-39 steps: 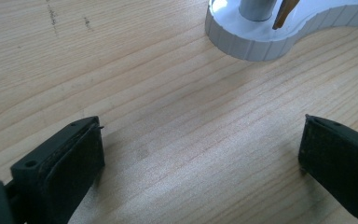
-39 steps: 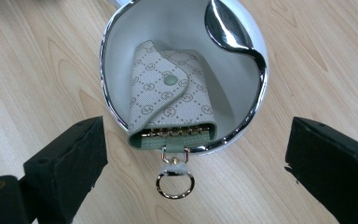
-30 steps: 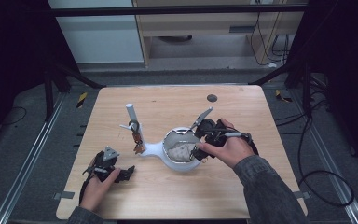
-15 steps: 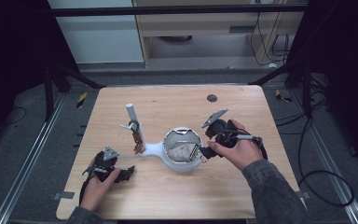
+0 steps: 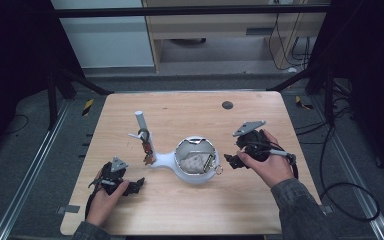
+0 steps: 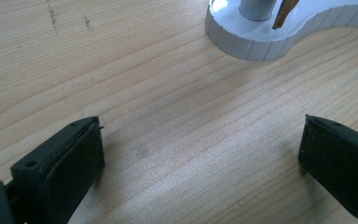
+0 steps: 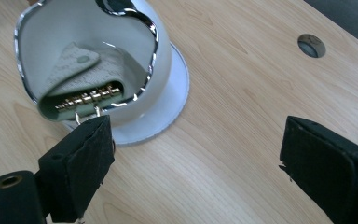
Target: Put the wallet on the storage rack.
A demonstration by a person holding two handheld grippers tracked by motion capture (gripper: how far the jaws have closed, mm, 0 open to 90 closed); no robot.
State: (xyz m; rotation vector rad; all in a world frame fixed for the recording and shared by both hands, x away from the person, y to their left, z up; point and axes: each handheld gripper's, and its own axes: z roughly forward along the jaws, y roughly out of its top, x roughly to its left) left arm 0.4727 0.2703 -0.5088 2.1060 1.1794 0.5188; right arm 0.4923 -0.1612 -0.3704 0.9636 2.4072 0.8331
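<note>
On the table (image 5: 190, 210), a white stand (image 5: 172, 160) sits mid-board, its bowl (image 7: 135, 46) holding a grey pouch (image 7: 81, 77) (metal clips showing at its edge). Right gripper (image 5: 228, 161) is just right of the bowl, jaws spread, empty. Left gripper (image 5: 139, 184), near-left, is released too.
</note>
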